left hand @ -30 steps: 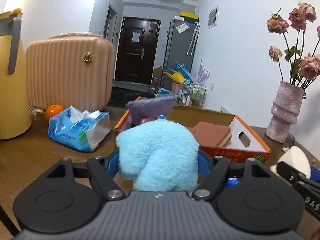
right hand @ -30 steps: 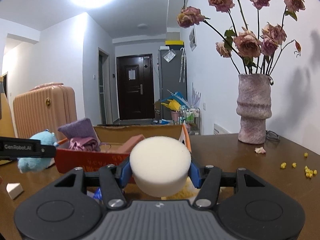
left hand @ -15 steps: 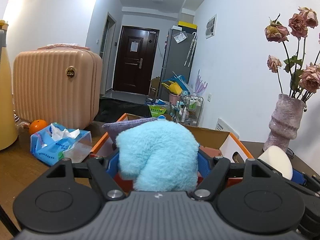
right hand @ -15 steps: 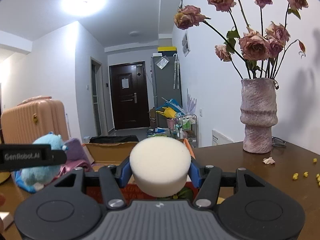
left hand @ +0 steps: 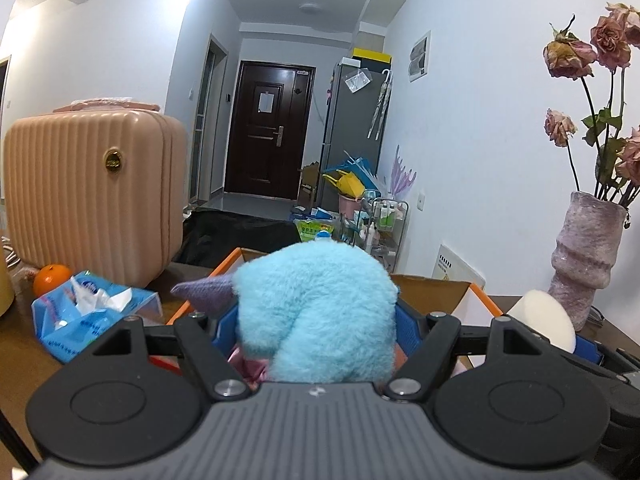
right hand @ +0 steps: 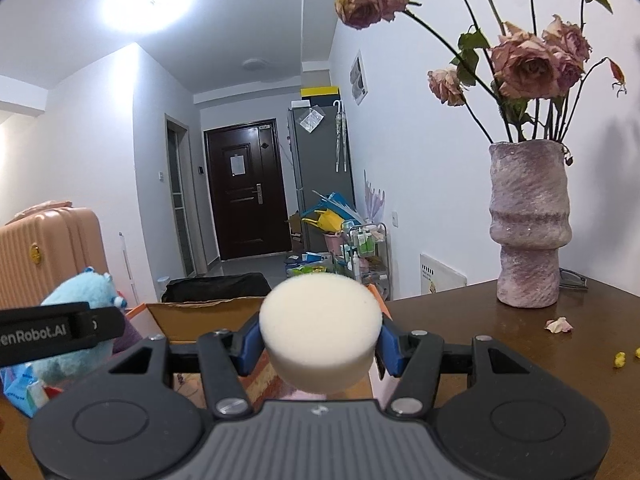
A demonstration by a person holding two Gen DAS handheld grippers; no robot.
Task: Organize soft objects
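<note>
Brown wooden table lies under and ahead of both your tools. Ribbed peach hard-shell suitcase stands well left of your left fingers, past them. Open cardboard box with orange rim sits directly beyond your left fingers; its brown inner wall also shows just past your right fingers, to their left. Mottled mauve ceramic vase of dried pink roses stands far to the right of your right fingers, well apart.

Your left gripper is partly open and clamped on the fluffy light-blue plush toy; the blue pads press into both its flanks, and the toy bulges above and ahead of the fingers, over the near edge of the box. A purple-grey fabric corner pokes out just left of the toy.

Blue plastic tissue pack lies left of your left fingers, near the suitcase, with a small round orange fruit beside it.

Your right gripper is partly open and holds the round cream-white foam sponge puck, pads touching both sides, flat face tilted up.
</note>
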